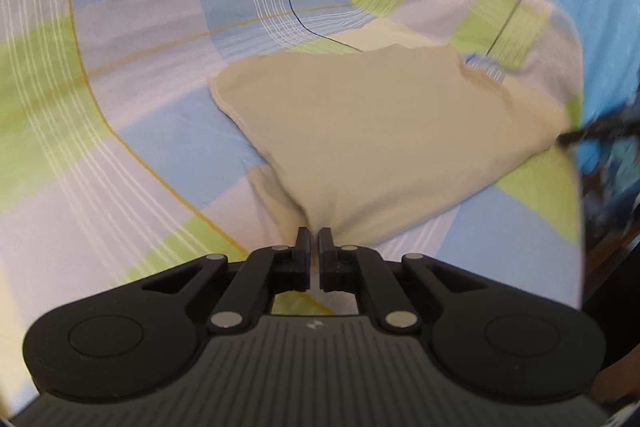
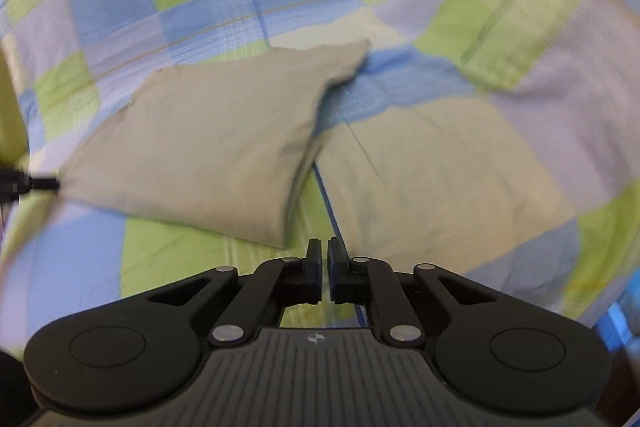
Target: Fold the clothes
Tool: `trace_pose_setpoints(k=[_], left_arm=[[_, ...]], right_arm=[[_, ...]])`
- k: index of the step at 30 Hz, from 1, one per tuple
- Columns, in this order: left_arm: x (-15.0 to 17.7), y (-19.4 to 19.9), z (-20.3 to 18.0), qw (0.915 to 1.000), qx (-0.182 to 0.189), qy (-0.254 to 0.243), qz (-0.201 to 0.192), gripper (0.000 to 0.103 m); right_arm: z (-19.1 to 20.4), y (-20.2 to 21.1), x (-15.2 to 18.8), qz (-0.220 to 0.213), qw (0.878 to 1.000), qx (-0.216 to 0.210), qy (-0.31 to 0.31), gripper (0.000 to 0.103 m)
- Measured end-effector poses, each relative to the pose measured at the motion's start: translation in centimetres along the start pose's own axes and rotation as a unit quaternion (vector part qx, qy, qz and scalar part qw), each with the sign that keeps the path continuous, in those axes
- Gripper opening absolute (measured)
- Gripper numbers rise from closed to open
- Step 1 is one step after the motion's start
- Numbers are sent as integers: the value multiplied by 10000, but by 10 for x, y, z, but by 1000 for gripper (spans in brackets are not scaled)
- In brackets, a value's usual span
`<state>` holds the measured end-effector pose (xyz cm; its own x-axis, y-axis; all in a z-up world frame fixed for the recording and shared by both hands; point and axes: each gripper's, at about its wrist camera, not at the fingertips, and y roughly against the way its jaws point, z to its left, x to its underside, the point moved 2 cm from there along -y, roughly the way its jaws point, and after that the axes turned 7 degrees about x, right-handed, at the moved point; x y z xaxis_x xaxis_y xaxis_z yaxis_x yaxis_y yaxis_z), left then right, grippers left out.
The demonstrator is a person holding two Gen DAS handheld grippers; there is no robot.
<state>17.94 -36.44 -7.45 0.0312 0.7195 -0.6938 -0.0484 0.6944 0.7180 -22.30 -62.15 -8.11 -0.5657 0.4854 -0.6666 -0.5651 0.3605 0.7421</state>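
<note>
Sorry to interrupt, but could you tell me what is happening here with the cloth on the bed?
A person is folding a beige garment on a checked bedsheet, with a handheld tool in each hand. The left tool is shut on a bunched corner of the garment, which already lies folded over. The right tool is shut too, but seems to hold nothing; it sits just off the garment's near corner, above the sheet. Both views are blurred, so things appear to be moving.
</note>
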Motion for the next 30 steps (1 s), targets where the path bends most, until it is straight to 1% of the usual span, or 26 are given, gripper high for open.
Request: trace_pose_setpoints(k=[1, 2, 3, 4, 5, 6, 7, 10, 11, 12, 13, 14, 15, 17, 18, 19, 20, 21, 22, 23, 24, 25, 26, 27, 28, 30], left_arm=[[0, 4, -9, 9988, -226, -433, 64, 3], [1, 7, -19, 9955, -396, -851, 100, 3], [2, 9, -29, 9916, -486, -1197, 96, 5], [4, 9, -42, 9855, -505, -1619, 97, 11], [6, 7, -54, 9769, -589, -2055, 86, 15], [8, 4, -66, 9661, -695, -2484, 70, 20], [10, 0, -78, 9534, -799, -2908, 54, 24], [18, -18, -99, 9167, -943, -3881, 81, 27], [22, -24, -101, 9043, -970, -4156, 135, 27], [25, -30, -104, 8909, -996, -4427, 190, 29], [28, -37, -107, 8767, -1020, -4694, 244, 28], [32, -43, -109, 8617, -1044, -4957, 298, 27], [37, -47, -107, 8426, -1123, -5254, 371, 27], [47, -52, -100, 7990, -1309, -5846, 525, 27], [49, -54, -94, 7914, -1350, -5934, 573, 27], [49, -55, -90, 7909, -1360, -5938, 575, 27], [50, -57, -88, 7880, -1376, -5976, 547, 26], [50, -59, -89, 7838, -1413, -6024, 539, 24], [51, -62, -89, 7793, -1455, -6071, 539, 21], [50, -66, -91, 7778, -1504, -6079, 533, 20], [49, -69, -92, 7771, -1555, -6077, 524, 17], [47, -73, -92, 7776, -1597, -6059, 529, 14], [46, -75, -93, 7794, -1633, -6022, 559, 12], [45, -76, -93, 7812, -1648, -5992, 595, 8], [43, -77, -92, 7828, -1656, -5964, 631, 6], [42, -71, -90, 7877, -1635, -5900, 690, 6]], right_arm=[[11, 4, 1, -80, 9992, 62, 395, 24], [26, 5, 2, -150, 9960, 119, 870, 27], [40, 6, 4, -220, 9905, 176, 1343, 30], [55, 7, 6, -289, 9827, 233, 1812, 30], [69, 7, 8, -357, 9726, 288, 2278, 30], [83, 6, 10, -409, 9611, 366, 2708, 31], [95, 1, 13, -464, 9490, 468, 3083, 32], [123, -12, 24, -659, 9071, 770, 4084, 39], [129, -17, 28, -705, 8904, 901, 4406, 40], [135, -21, 33, -769, 8710, 1048, 4737, 39], [140, -25, 37, -836, 8513, 1194, 5041, 40], [141, -28, 39, -874, 8353, 1316, 5266, 40], [140, -32, 40, -869, 8233, 1406, 5430, 39], [136, -39, 42, -845, 8008, 1596, 5711, 38], [131, -43, 41, -816, 7968, 1687, 5745, 36], [125, -46, 38, -793, 7968, 1742, 5731, 34], [120, -49, 36, -780, 7972, 1784, 5715, 33], [118, -51, 36, -798, 7944, 1810, 5743, 31], [118, -53, 37, -838, 7869, 1838, 5831, 30], [120, -54, 40, -876, 7782, 1868, 5931, 29], [123, -54, 43, -902, 7694, 1885, 6036, 24], [127, -56, 45, -906, 7645, 1880, 6100, 17], [130, -57, 46, -898, 7622, 1871, 6132, 14], [131, -59, 45, -877, 7640, 1861, 6116, 8], [130, -59, 42, -839, 7716, 1847, 6028, 5], [126, -57, 35, -761, 7867, 1821, 5849, 4]])
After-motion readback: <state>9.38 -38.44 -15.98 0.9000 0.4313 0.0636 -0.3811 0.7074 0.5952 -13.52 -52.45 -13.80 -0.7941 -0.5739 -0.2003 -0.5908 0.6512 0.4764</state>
